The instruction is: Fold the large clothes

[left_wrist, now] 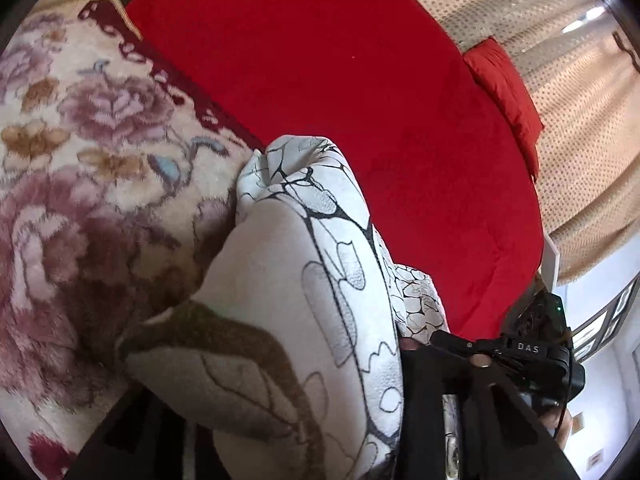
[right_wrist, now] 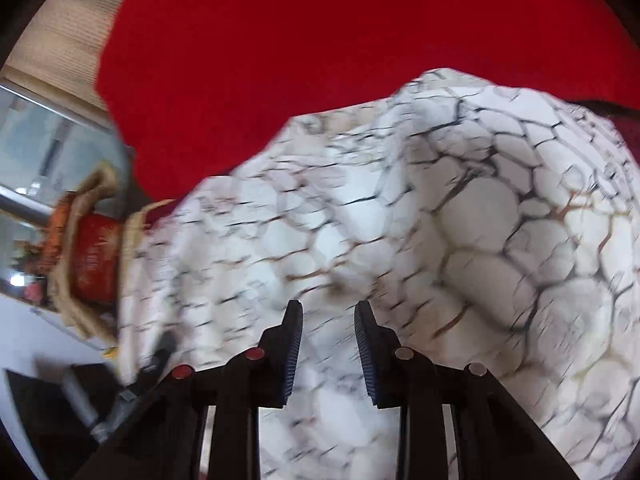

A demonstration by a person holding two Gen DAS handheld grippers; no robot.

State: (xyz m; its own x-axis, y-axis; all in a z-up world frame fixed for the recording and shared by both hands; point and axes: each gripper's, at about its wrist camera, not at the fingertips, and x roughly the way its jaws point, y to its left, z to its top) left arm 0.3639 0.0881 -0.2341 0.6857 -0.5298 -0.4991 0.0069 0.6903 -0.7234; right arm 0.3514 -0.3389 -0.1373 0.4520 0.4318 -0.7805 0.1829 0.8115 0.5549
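Both views bright, daylight. Light coming through dotted curtain [left_wrist: 560,92] far right of left jaws, window glass [right_wrist: 48,152] far left of right jaws a bit washed out. Red bedcover [left_wrist: 340,80] ahead of jaws saturated, nearly flat colour. Right view heavy motion smear across white patterned garment [right_wrist: 400,208] just past jaws; fingers [right_wrist: 294,344] themselves sharp. Left view sharper, soft shadow under cloth fold. Fisheye bending, black vignette corners.

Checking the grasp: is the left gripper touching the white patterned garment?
Touching. The left wrist view shows the garment bunched inside the left gripper, lying against a finger.
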